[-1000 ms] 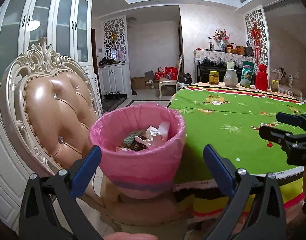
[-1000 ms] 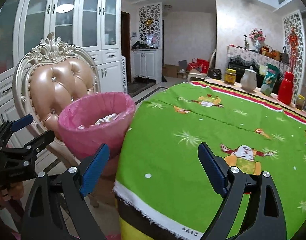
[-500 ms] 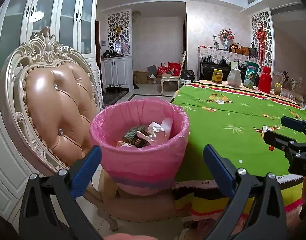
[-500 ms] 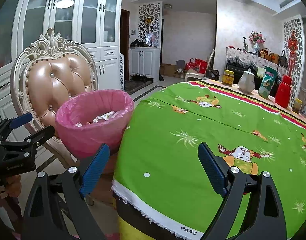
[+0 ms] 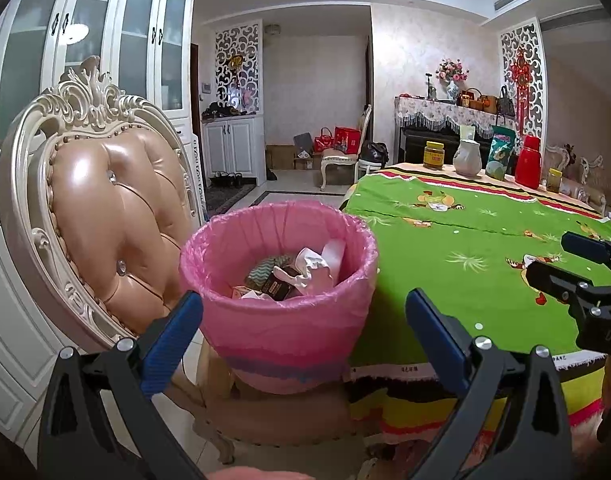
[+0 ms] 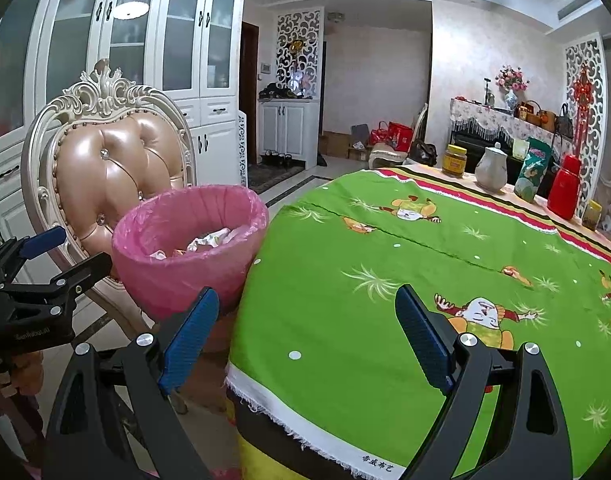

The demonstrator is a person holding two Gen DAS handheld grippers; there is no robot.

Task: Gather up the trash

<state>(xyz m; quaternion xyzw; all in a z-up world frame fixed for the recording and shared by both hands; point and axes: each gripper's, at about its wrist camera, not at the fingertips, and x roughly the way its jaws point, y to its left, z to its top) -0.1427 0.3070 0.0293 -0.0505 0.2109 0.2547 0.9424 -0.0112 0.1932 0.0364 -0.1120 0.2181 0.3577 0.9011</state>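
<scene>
- Centre of the left wrist view: pink-lined bin on a chair seat, just beside the table edge. Trash lies inside: crumpled white paper, a dark box, a striped wrapper.
- Left gripper points straight at the bin, which shows between its blue pads; jaws wide apart, nothing between them.
- Right gripper jaws also wide apart and empty; it points over the table edge, with the bin at left centre of its frame. The left hand looks nearer the bin.
- No loose trash shows on the green cloth near either gripper. My read: collecting is largely done, or the next piece lies out of view.
- Bin mouth faces up, so anything dropped would go in from above.
- Table: green cartoon-print cloth, striped border. At its far edge, upper right of the frame: jar, white jug, green bag, red flask.
- Room: white glazed cabinets upper left, tiled floor, fretwork screens, a draped sideboard with flowers on the far wall.
</scene>
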